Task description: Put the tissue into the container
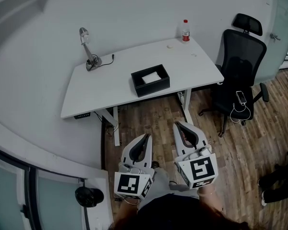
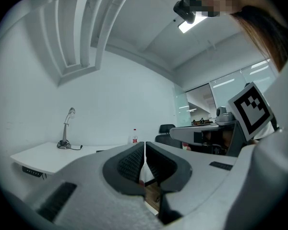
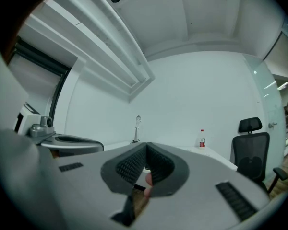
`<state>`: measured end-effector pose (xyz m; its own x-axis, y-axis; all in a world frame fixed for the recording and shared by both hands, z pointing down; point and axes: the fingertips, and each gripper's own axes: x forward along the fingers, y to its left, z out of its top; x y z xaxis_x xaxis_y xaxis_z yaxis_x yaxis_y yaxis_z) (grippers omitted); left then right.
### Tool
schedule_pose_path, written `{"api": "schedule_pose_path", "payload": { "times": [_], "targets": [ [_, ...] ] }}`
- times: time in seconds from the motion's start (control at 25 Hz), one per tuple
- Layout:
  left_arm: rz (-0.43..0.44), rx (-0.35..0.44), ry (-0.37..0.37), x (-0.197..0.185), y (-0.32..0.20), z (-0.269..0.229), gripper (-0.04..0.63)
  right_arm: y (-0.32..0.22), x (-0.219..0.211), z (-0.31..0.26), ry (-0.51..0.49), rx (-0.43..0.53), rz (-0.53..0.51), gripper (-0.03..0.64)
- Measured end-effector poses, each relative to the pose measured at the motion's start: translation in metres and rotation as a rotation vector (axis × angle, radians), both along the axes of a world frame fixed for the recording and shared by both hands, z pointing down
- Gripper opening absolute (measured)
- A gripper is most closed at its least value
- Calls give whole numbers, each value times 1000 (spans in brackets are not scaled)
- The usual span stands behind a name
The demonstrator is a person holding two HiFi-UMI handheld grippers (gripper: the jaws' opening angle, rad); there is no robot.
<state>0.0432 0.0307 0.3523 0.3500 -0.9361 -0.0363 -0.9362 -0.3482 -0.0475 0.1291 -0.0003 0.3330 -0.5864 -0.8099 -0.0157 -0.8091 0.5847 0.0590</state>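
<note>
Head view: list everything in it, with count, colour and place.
desk: one, white, against the wall, centre
container: one, black open box, middle of the desk
tissue: one, white, apparently lying inside the container
desk lamp: one, silver-grey, desk's left end
bottle: one, clear with red cap and label, desk's far right corner
small round object: one, white, on the desk beside the bottle
office chair: one, black, right of the desk
floor: brown wood planks
left gripper: one, white with black pads, bottom centre, jaws shut, empty
right gripper: one, white with black pads, beside the left one, jaws shut, empty
</note>
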Motion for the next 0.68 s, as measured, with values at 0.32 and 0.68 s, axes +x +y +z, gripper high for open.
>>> {"api": "schedule_pose_path", "payload": {
  "times": [0.32,0.68],
  "targets": [
    [19,-3,-9,6,2,4,34,4,6,4,-1,-5,13,20],
    [31,-2,-18,15,7,3,34,10,13,0,-31,14,7,20]
  ]
}}
